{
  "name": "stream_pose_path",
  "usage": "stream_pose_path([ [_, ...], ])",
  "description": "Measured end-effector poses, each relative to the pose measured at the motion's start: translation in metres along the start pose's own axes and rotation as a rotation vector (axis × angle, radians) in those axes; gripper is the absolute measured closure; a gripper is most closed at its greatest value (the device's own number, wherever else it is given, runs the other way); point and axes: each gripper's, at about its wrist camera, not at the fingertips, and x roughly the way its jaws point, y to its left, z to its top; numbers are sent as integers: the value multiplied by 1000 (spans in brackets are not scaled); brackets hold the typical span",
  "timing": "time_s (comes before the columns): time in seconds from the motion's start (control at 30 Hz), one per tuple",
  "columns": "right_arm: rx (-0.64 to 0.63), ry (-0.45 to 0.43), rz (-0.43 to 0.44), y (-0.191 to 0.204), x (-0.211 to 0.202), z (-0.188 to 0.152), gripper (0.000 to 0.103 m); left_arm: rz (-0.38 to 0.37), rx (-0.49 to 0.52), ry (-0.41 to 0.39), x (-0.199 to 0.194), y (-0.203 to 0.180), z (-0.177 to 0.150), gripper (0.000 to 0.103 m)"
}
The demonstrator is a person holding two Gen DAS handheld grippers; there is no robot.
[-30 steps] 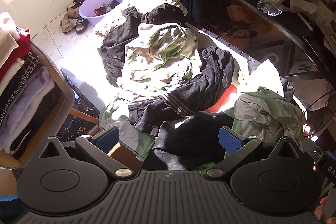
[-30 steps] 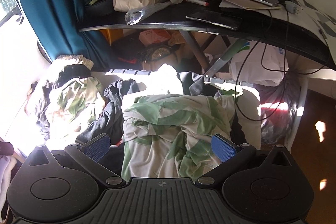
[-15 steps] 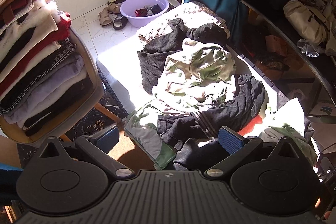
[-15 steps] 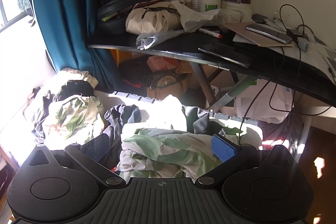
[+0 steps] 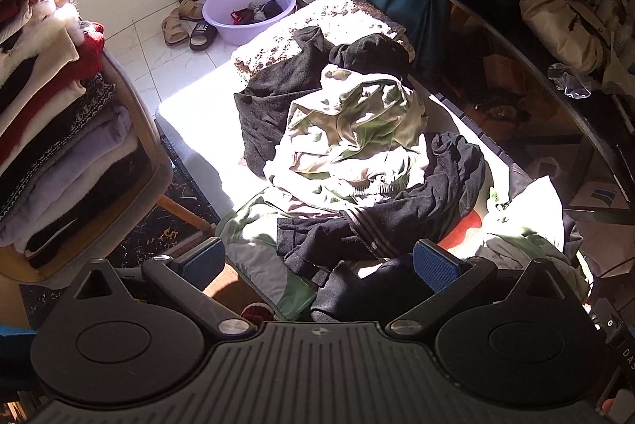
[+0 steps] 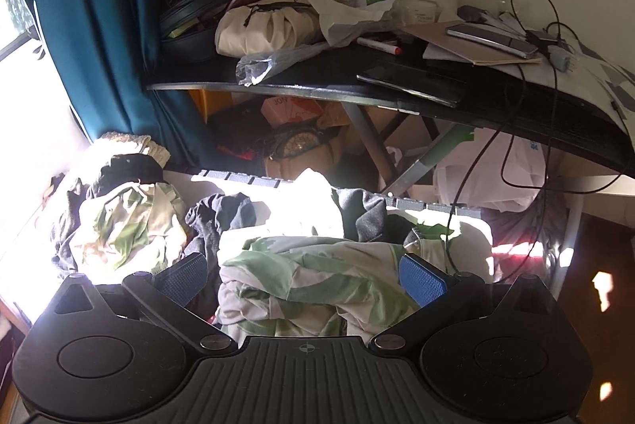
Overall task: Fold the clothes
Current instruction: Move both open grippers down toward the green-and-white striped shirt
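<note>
A heap of unfolded clothes lies on a low white table (image 5: 190, 114): a green-and-cream patterned garment (image 5: 353, 130), a black garment with striped trim (image 5: 381, 221) and a dark grey one (image 5: 270, 98). My left gripper (image 5: 317, 261) is open and empty above the near end of the heap. My right gripper (image 6: 305, 277) is open and empty just above another crumpled green-and-white garment (image 6: 313, 277); the first patterned garment shows to its left (image 6: 127, 225). A stack of folded clothes (image 5: 51, 130) sits on a chair at the left.
A black desk (image 6: 397, 82) crowded with cosmetics, a cream bag (image 6: 270, 27), phones and cables overhangs the far side. A teal curtain (image 6: 91, 27) hangs at the left. A purple basin (image 5: 250, 11), sandals and a scooter stand on the tiled floor.
Both grippers have risen and pulled back from the clothes heap; the views now take in more of the room, the folded stack and the desk top. Both stay open and empty.
</note>
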Motion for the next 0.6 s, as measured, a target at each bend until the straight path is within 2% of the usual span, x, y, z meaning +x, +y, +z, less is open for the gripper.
stream_pose_path([
  [0.07,-10,18,5,4,2,-3,1,-27,5,14,8,2,4,0],
  [0.13,-19,-1,-1,11,0,-4,1,-38,25,11,12,3,11,0],
  [0.2,-59,-19,-41,21,-3,-1,1,-43,47,-11,15,3,21,0],
  [0.33,-196,-66,-232,58,-6,11,1,-67,82,-47,22,3,38,0],
  [0.37,-217,-76,-243,65,-6,12,1,-78,87,-52,25,4,42,0],
  [0.47,-223,-85,-226,80,-4,20,1,-151,75,-50,36,13,53,0],
  [0.6,-147,-37,-183,93,15,28,1,-177,68,-37,56,31,67,0],
])
